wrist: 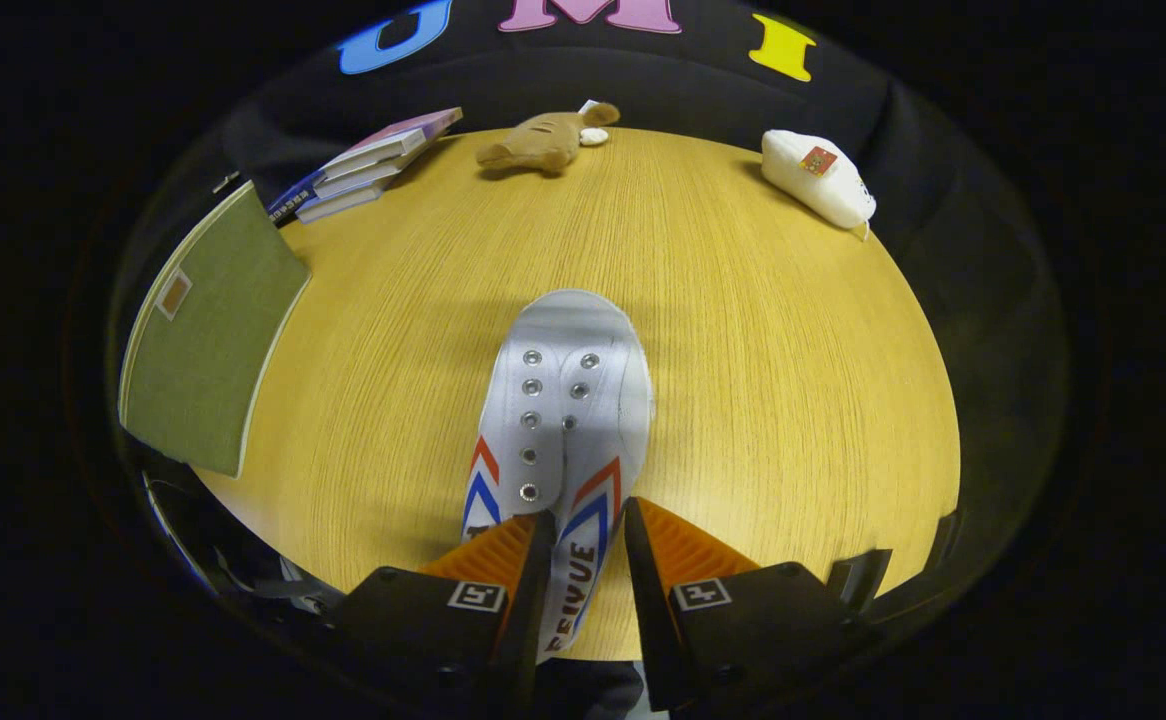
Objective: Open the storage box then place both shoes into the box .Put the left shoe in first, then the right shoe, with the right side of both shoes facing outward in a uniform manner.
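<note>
Broadly, a round wooden table carries a green storage box at nine o'clock, books, a plush toy at twelve and a white pouch. The gripper clasps a white shoe's side wall; its heel is hidden.

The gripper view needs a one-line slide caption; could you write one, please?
Gripper fingers straddling the side wall of a white sneaker on the wooden table, green storage box alongside.
</note>
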Demonstrator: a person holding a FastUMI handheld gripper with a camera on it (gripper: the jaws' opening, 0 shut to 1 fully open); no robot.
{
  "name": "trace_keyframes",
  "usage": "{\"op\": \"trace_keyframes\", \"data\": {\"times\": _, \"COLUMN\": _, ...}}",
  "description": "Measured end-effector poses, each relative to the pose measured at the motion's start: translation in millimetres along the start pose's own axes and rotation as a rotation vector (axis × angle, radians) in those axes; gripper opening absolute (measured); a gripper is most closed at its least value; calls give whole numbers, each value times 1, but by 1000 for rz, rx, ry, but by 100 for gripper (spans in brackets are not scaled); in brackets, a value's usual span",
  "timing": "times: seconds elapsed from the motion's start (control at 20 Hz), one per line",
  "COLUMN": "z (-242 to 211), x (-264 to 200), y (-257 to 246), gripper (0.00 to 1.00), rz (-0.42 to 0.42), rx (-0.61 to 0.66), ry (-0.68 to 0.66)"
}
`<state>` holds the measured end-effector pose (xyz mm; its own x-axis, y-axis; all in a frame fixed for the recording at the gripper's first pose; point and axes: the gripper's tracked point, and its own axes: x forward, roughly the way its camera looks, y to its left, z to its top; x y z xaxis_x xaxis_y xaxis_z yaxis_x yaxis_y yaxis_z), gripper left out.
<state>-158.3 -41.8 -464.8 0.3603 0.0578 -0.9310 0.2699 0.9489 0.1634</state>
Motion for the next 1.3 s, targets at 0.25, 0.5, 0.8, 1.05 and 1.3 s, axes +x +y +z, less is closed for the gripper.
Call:
{"op": "trace_keyframes", "data": {"times": 0.25, "z": 14, "x": 18, "y": 1, "gripper": 46, "rz": 113, "rx": 134, "ry": -83}}
{"op": "trace_keyframes", "data": {"times": 0.5, "z": 22, "x": 18, "y": -8, "gripper": 5, "rz": 273, "rx": 491, "ry": 15}}
{"op": "trace_keyframes", "data": {"times": 0.8, "z": 90, "x": -16, "y": 33, "gripper": 5, "rz": 497, "rx": 668, "ry": -65}}
{"op": "trace_keyframes", "data": {"times": 1.05, "z": 142, "x": -62, "y": 81, "gripper": 5, "rz": 512, "rx": 566, "ry": -80}}
{"op": "trace_keyframes", "data": {"times": 1.3, "z": 187, "x": -112, "y": 163, "gripper": 5, "rz": 566, "rx": 455, "ry": -68}}
